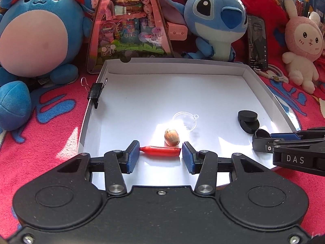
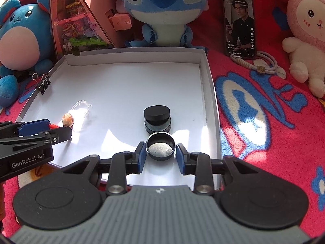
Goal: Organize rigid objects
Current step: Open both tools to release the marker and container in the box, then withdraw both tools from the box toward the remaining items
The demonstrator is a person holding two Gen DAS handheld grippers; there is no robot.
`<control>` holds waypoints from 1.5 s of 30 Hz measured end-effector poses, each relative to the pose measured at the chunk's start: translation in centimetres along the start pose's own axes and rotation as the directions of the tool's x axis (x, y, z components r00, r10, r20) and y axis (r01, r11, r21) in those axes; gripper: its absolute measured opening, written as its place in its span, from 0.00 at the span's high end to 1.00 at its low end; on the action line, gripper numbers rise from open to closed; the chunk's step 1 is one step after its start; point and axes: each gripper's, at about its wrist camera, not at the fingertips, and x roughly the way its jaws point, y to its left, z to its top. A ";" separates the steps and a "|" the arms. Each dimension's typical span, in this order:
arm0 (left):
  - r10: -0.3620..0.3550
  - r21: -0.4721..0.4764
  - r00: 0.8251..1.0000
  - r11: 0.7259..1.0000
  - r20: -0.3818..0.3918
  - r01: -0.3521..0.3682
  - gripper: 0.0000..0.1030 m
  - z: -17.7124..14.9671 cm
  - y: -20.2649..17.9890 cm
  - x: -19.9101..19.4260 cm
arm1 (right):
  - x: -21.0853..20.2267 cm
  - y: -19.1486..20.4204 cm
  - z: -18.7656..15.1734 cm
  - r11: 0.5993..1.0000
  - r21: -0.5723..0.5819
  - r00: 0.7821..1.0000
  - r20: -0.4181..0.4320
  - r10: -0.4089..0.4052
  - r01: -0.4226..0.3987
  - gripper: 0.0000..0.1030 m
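A shallow white box lid (image 1: 113, 69) (image 2: 205, 65) lies on a red blanket. My left gripper (image 1: 160, 152) is open, its blue pads on either side of a small red tube (image 1: 160, 151); contact is unclear. A brown nut (image 1: 171, 137) (image 2: 67, 120) sits just beyond it, with a clear plastic half-shell (image 1: 185, 120) (image 2: 81, 107) behind. My right gripper (image 2: 160, 152) (image 1: 262, 140) is open around a round dark cup (image 2: 160, 146) (image 1: 262, 133); small gaps show at both pads. Two stacked black discs (image 2: 157, 119) (image 1: 248, 121) lie just beyond it.
A black binder clip (image 1: 95, 90) (image 2: 43, 82) grips the lid's left wall. Plush toys (image 1: 215, 20) (image 2: 162, 10), a pink triangular toy box (image 1: 128, 20) and a phone (image 2: 239, 22) (image 1: 257, 42) with a cable stand behind and right of the lid.
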 end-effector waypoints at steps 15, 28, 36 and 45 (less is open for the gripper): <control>-0.010 -0.016 1.000 1.000 0.000 0.010 0.24 -0.4 0.4 -0.3 | -0.3 0.5 -0.8 0.999 -0.045 1.000 0.024 -0.020 0.021 0.36; -0.018 0.021 0.999 1.000 0.040 0.018 0.18 -1.5 0.4 -3.5 | -2.7 0.1 -2.4 0.995 -0.084 0.994 0.103 -0.036 0.045 0.23; -0.064 0.036 0.996 0.997 0.066 0.062 0.17 -2.9 0.2 -6.1 | -5.0 0.1 -3.7 0.994 -0.104 0.984 0.177 -0.019 0.038 0.17; -0.103 0.065 0.991 0.993 0.082 0.098 0.17 -4.6 -0.4 -8.4 | -7.2 1.3 -6.3 0.979 -0.197 0.971 0.241 -0.003 0.052 0.14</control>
